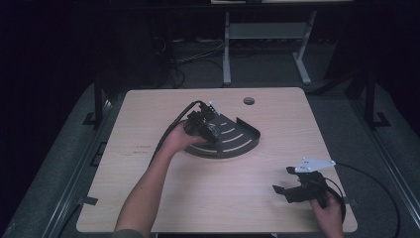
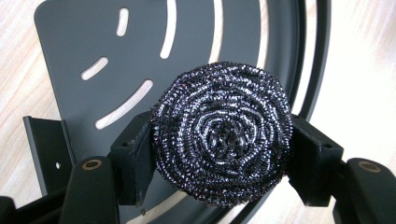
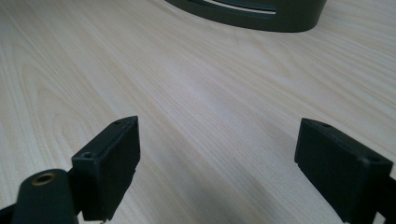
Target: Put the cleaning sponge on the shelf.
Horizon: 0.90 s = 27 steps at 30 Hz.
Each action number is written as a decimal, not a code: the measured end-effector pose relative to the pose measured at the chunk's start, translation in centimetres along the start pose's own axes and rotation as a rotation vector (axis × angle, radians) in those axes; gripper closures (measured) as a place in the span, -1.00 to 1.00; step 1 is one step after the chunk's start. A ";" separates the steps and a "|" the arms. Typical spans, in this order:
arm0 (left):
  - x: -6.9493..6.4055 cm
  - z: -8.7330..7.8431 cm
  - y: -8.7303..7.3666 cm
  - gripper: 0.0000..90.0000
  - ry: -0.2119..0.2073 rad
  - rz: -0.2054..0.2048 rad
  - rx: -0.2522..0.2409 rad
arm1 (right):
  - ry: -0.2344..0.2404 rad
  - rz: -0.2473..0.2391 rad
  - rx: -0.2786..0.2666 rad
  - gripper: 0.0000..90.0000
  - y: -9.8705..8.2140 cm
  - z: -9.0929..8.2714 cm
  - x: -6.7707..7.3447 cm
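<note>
A round steel-wool scourer (image 2: 222,133) sits squeezed between the two black jaws of my left gripper (image 2: 219,154), which is shut on it. It hangs just over a dark grey quarter-round slotted rack (image 2: 93,42). From above, the left gripper (image 1: 207,130) is over the left part of that rack (image 1: 237,144), near the middle of the table. My right gripper (image 1: 282,187) rests low at the table's front right, its jaws wide open over bare wood with nothing between its fingers (image 3: 114,154). The rack's curved wall (image 3: 261,14) lies ahead of it.
The light wooden table (image 1: 218,188) has a round cable hole (image 1: 248,100) near its far edge. A black cable (image 1: 376,183) trails off the right side. Beyond the table are desk legs and floor cables in the dark.
</note>
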State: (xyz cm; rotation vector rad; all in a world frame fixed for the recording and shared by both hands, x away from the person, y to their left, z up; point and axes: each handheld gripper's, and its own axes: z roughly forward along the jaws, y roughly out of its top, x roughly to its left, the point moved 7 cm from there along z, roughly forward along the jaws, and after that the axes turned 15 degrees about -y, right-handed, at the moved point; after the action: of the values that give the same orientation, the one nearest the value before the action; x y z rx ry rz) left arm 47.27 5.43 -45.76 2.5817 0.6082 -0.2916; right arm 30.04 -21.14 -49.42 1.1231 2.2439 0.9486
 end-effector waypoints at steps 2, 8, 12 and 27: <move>0.2 0.1 0.0 -0.28 0.004 -0.005 0.000 | 0.002 0.007 -0.001 -0.69 0.0 0.0 0.0; 0.9 0.5 -0.1 -0.28 0.005 -0.023 0.006 | 0.003 0.007 0.001 -0.69 0.0 0.0 0.0; 1.2 1.1 -0.3 -0.28 0.007 -0.028 0.027 | 0.000 0.003 -0.002 -0.69 0.0 0.0 -0.1; 2.0 2.5 -0.2 -0.29 -0.001 -0.052 0.042 | 0.004 0.002 -0.010 -0.69 0.0 -0.2 -0.2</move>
State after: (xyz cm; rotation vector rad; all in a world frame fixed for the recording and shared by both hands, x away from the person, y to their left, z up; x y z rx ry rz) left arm 48.74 5.08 -48.66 2.6085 0.6759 -0.3264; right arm 30.07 -21.37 -49.29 1.1203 2.2391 0.9631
